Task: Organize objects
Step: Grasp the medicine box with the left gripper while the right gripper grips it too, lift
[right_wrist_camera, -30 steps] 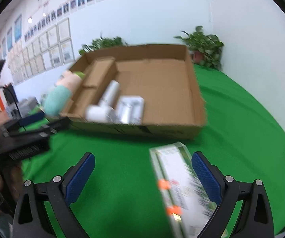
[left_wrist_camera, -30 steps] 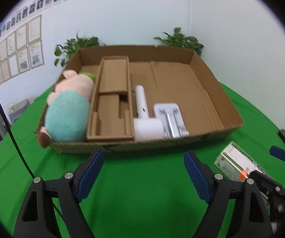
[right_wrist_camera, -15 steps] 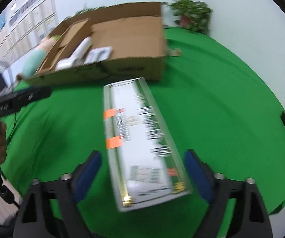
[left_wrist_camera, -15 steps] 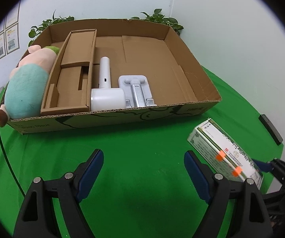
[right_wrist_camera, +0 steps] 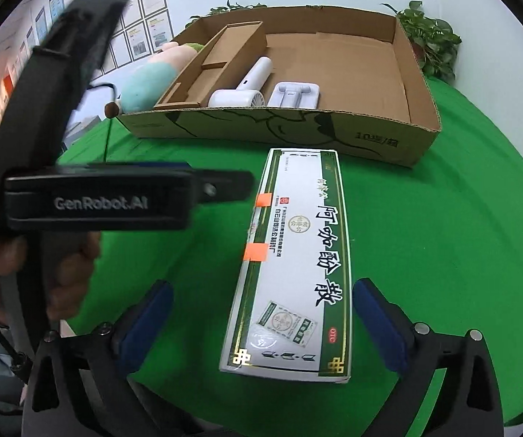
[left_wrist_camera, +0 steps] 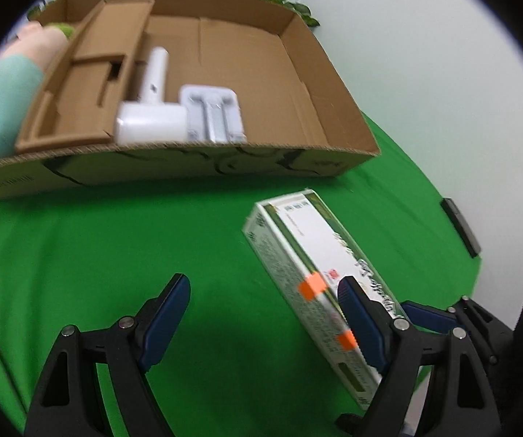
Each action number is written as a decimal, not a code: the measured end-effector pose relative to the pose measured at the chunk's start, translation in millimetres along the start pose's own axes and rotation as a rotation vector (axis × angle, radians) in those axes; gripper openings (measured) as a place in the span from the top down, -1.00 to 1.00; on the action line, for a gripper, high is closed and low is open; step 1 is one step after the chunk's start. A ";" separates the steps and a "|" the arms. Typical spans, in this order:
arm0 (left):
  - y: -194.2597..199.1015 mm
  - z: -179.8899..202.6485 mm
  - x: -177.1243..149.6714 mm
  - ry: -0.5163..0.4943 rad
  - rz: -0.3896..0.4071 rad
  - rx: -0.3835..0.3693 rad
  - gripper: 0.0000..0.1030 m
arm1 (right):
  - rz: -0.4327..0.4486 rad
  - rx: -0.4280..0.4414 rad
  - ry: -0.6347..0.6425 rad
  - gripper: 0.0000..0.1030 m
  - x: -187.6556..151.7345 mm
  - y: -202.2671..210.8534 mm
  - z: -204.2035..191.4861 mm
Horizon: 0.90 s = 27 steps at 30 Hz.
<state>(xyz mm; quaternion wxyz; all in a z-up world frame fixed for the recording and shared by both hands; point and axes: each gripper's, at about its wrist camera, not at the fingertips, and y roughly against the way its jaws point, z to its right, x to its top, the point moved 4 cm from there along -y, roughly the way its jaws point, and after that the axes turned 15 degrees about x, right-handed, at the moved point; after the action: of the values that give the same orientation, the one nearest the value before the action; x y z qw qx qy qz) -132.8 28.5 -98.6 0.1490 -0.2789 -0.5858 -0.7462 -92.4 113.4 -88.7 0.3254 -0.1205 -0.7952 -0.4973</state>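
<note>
A long white and green medicine box [right_wrist_camera: 298, 255] with orange stickers lies flat on the green cloth, in front of the cardboard tray [right_wrist_camera: 370, 134]. My right gripper [right_wrist_camera: 261, 302] straddles its near end; the jaws are opening, and the pads stand clear of both long sides. In the left wrist view the box [left_wrist_camera: 298, 247] runs behind the right finger of my left gripper [left_wrist_camera: 263, 291], which is open with only cloth between its fingers. The tray [left_wrist_camera: 188, 171] holds a plush toy [left_wrist_camera: 3, 87], a cardboard insert [left_wrist_camera: 90, 83], a white handheld device [left_wrist_camera: 152, 123] and a white stand [left_wrist_camera: 210, 109].
A person's hand [right_wrist_camera: 61, 273] holds the left gripper's body [right_wrist_camera: 97, 204], just left of the medicine box. A small black object [left_wrist_camera: 460, 225] lies at the table's right edge. Potted plants [right_wrist_camera: 432, 40] stand behind the tray, by the walls.
Both grippers tipped downward and sank toward the cloth. The medicine box came between the right gripper's fingers, and the left gripper closed in on the box's left side.
</note>
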 end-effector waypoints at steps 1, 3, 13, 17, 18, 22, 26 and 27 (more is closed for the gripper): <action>-3.1 3.2 -1.3 0.006 -0.018 -0.024 -0.61 | -0.003 -0.007 -0.008 -0.93 0.1 -0.8 1.5; -9.3 11.7 -3.2 0.012 -0.045 -0.080 -0.61 | -0.009 -0.017 -0.023 -0.93 -1.9 -1.0 4.9; -15.9 18.1 -2.1 0.089 -0.085 -0.194 -0.61 | -0.026 -0.034 -0.018 -0.32 -19.1 2.4 2.8; -15.1 14.4 -2.5 0.112 -0.090 -0.219 -0.61 | -0.028 -0.021 -0.027 -0.29 -20.4 3.1 1.4; -14.7 13.5 -2.6 0.117 -0.089 -0.223 -0.61 | -0.020 0.001 -0.045 -0.29 -20.3 3.5 1.4; -13.9 11.0 -2.4 0.143 -0.089 -0.231 -0.59 | 0.001 0.077 -0.111 -0.29 -18.1 3.1 2.1; -14.0 10.4 -2.2 0.162 -0.099 -0.234 -0.44 | 0.015 0.124 -0.156 -0.29 -17.8 6.1 5.8; -14.7 11.9 -3.9 0.159 -0.107 -0.237 -0.31 | 0.015 0.125 -0.157 -0.29 -17.8 6.6 5.5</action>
<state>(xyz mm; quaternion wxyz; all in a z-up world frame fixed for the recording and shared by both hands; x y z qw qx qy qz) -134.9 43.5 -110.6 0.1209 -0.2029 -0.4940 -0.8368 -77.7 123.7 -96.9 0.2728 -0.1445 -0.8466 -0.4335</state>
